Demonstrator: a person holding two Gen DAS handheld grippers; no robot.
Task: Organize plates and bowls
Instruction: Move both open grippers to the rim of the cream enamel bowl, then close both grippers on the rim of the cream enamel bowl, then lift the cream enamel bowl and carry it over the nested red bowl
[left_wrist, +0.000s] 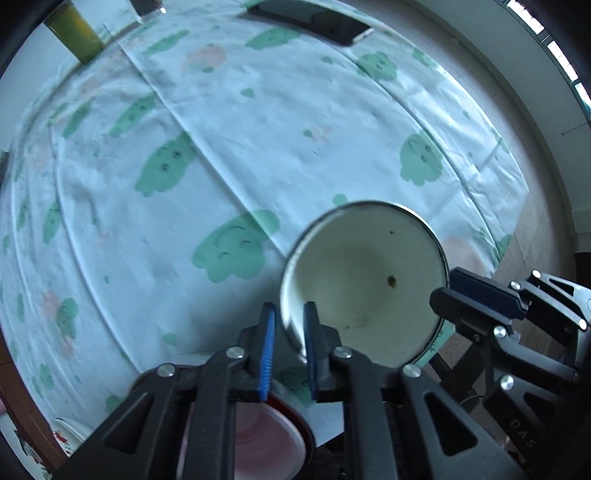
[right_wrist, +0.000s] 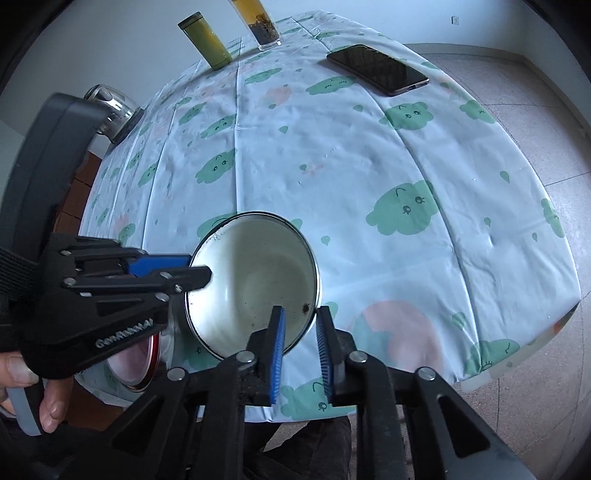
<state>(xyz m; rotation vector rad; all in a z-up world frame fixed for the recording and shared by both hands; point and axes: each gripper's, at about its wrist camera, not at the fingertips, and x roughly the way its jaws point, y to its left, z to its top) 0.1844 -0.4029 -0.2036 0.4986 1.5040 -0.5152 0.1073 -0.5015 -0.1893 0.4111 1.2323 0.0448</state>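
Observation:
A white enamel bowl (left_wrist: 369, 280) with a dark metal rim is tilted toward the cameras above the clouded tablecloth. My left gripper (left_wrist: 289, 314) is shut on its near rim, one blue pad inside the wall and one outside. In the right wrist view the same bowl (right_wrist: 255, 280) has my right gripper (right_wrist: 301, 314) shut on its lower right rim, while the left gripper (right_wrist: 201, 269) bites the opposite edge. The right gripper (left_wrist: 441, 291) also shows at the bowl's right rim in the left wrist view. A red-rimmed dish (left_wrist: 258, 435) with a pale pink inside lies below, partly hidden.
A dark phone (right_wrist: 376, 68) lies at the far right of the table (right_wrist: 369, 155). A green bottle (right_wrist: 205, 40), a glass of tea (right_wrist: 262, 22) and a glass jar (right_wrist: 110, 107) stand along the far edge. A patterned plate (left_wrist: 66, 435) peeks in at lower left.

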